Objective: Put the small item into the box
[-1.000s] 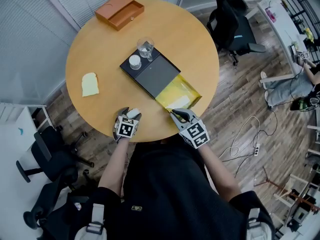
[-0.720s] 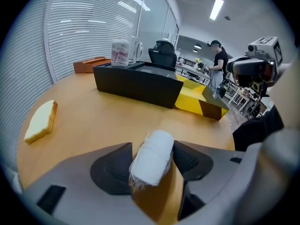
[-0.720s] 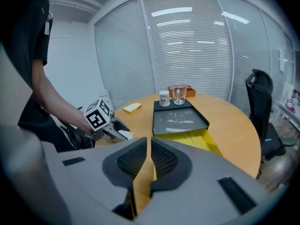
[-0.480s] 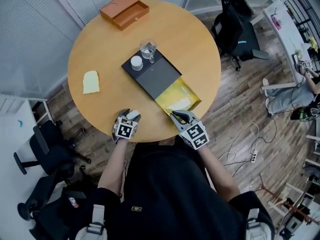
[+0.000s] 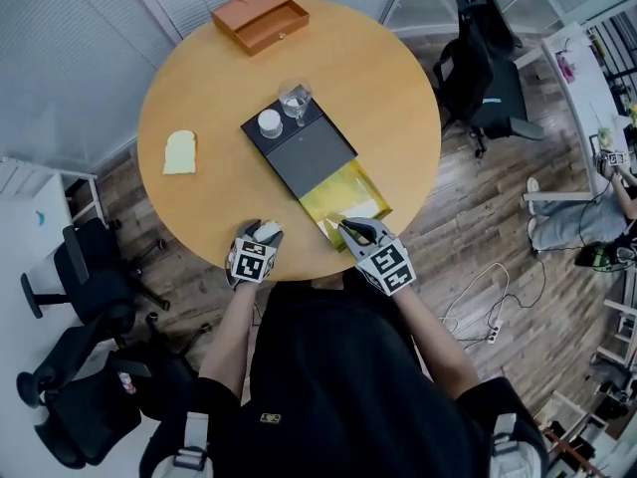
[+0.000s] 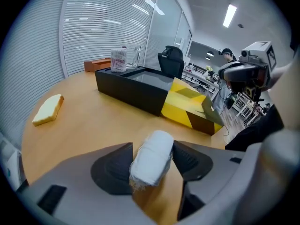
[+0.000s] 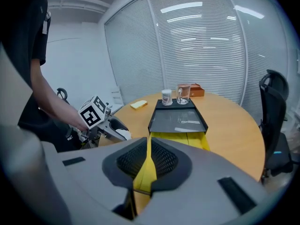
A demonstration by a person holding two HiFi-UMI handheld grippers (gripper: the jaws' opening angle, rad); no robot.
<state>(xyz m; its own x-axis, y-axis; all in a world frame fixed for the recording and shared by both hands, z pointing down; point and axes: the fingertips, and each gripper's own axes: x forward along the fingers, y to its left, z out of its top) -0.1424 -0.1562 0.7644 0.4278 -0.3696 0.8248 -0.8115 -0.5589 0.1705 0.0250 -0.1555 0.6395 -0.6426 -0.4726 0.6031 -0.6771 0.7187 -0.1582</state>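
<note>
Clamping small white item [image 6: 151, 159] in left gripper [image 5: 263, 230], low over bare wood at near edge of round table [image 5: 378, 68]. Jaws just been closing, pads now pressed on both sides of item. Lies lengthwise along the jaws, rounded far end poking past the tips, frayed end toward the camera. Not in any box, apart from drawer.

Further left on table: pale bread slice [image 5: 180, 152], lying flat, well apart from everything else. At far edge: orange box [image 5: 262, 16], alone.

Mid-table: black box [image 5: 299, 147], set diagonal, dark flat top. Standing side by side on its far end: white cup [image 5: 269, 122] and clear glass [image 5: 294, 100], cup to the left.

Sticking out of black box's near end: yellow drawer [image 5: 350, 197], pulled open, open side up, something pale inside, cannot tell what. Sits ahead of and between the two grippers, nearer the right one, just right of the white item.

Right of that: right gripper [image 5: 354, 229], jaws together, pinched on thin yellow flap [image 7: 143, 178] at drawer's near edge. Flap edge-on and upright between the pads, running back toward the drawer.

From right gripper view: left gripper just beside drawer's near left corner, white item showing at its tips, not touching the yellow.

Far right, off table: black office chair [image 5: 493, 68] on wood floor.
</note>
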